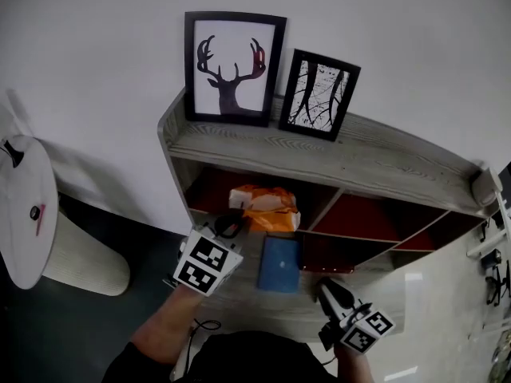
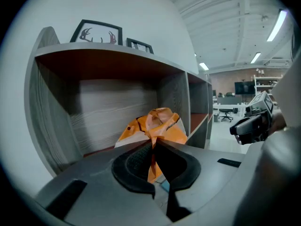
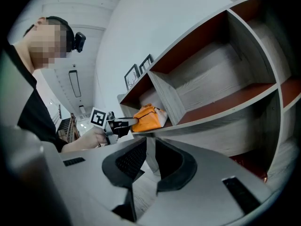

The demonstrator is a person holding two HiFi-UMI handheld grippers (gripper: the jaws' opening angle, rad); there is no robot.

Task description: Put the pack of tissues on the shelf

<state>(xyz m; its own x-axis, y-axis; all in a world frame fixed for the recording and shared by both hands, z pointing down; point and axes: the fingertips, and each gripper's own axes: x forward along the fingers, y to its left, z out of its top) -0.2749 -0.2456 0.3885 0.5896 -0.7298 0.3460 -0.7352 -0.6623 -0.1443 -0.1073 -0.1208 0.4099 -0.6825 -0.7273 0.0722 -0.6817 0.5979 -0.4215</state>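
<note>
While the left gripper pinches the wrapper of the orange plastic tissue pack, straight ahead in the upper-left compartment of the grey wooden shelf, the empty right gripper hangs closed, farther off

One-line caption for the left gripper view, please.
Left gripper pinches the orange pack of tissues by its wrapper at the left compartment of the shelf.

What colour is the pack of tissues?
The pack of tissues is orange and white, clearest in left gripper view.
</note>
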